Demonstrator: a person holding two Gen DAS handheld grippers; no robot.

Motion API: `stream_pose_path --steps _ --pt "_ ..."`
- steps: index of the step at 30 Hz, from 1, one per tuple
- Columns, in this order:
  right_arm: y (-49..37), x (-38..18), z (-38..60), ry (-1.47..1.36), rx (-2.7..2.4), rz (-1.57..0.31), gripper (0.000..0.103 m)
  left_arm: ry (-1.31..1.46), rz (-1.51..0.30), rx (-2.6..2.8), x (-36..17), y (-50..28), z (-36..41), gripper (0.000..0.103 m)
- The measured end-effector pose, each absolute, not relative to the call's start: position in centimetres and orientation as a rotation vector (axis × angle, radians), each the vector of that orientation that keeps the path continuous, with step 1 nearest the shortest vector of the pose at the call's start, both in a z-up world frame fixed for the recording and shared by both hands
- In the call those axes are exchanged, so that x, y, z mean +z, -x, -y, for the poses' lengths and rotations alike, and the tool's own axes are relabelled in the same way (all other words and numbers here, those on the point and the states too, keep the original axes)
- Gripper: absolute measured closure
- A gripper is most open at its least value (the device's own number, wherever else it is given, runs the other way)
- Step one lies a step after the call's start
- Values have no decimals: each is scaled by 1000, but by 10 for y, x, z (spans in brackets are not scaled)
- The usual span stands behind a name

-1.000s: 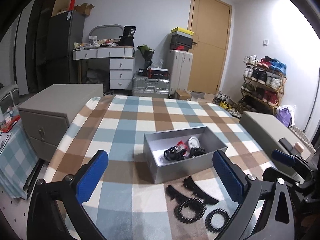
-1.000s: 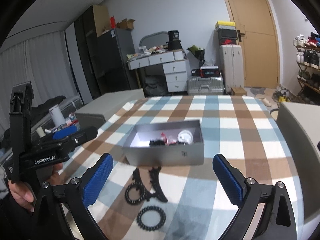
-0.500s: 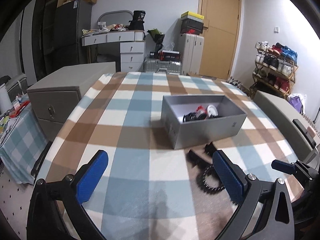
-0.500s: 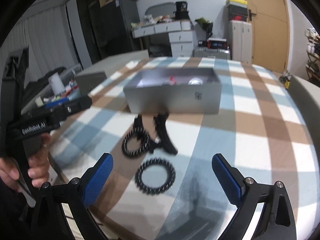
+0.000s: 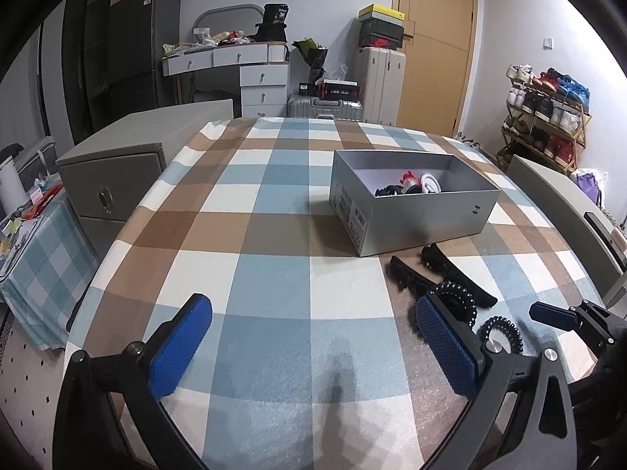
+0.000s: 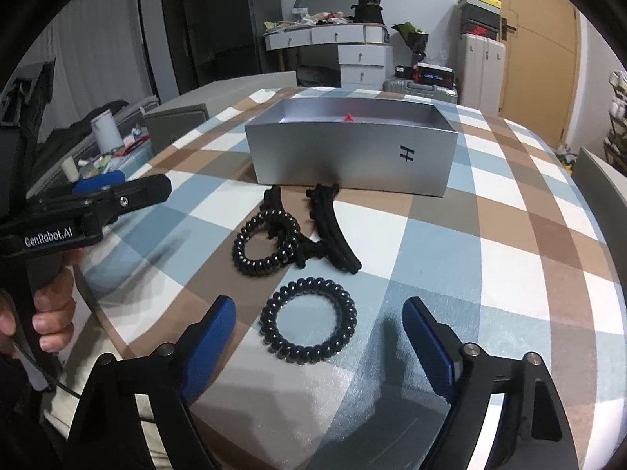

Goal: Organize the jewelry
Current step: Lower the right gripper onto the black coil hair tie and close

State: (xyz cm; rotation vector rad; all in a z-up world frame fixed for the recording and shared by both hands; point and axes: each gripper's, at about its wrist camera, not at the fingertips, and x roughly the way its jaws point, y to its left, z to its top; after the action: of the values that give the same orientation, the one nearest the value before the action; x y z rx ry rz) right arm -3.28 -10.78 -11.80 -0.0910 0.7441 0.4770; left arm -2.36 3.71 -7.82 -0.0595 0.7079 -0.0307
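A silver box (image 6: 352, 156) stands on the checked tablecloth and holds black, red and white pieces (image 5: 407, 187). In front of it lie a black hair clip (image 6: 333, 231) and two black spiral hair ties. My right gripper (image 6: 319, 329) is open, low over the table, with the nearer tie (image 6: 309, 321) lying between its fingers. The farther tie (image 6: 264, 244) overlaps the clip. My left gripper (image 5: 313, 337) is open and empty above the cloth, left of the clip (image 5: 439, 278) and ties (image 5: 503, 333).
The table (image 5: 243, 235) has grey cabinets at its left (image 5: 113, 180) and right (image 5: 556, 199). A cluttered side table (image 5: 23, 227) stands at far left. Beyond are a dresser, suitcases, a door and a shoe rack.
My right gripper has dropped down and forward until the nearer tie lies between its fingers. My left gripper has drifted left, so the box and clip now sit to its right.
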Motion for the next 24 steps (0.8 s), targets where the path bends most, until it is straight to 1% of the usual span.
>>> stream_pose_path --steps 2,4,5,9,11,14,18,24 --pt "33 -120 106 103 479 -750 26 63 -711 -30 -79 23 -38 1" --pt "33 -121 104 117 472 -753 31 63 -712 -28 -79 23 -38 1" --pt "32 -122 102 130 465 -755 35 61 -712 -28 -79 23 -38 1" --pt "31 -124 96 176 462 -756 45 62 -717 -26 -79 23 -39 1" --pt "31 -123 94 180 469 -754 53 59 -717 -22 -78 22 -39 1" --pt "34 -123 93 189 482 -747 62 58 -719 -17 -79 21 -40 1" --pt "35 -123 95 171 492 -742 66 56 -732 -16 -80 19 -40 1" --pt "32 -119 109 57 526 -730 67 40 -741 -23 -79 16 -34 1"
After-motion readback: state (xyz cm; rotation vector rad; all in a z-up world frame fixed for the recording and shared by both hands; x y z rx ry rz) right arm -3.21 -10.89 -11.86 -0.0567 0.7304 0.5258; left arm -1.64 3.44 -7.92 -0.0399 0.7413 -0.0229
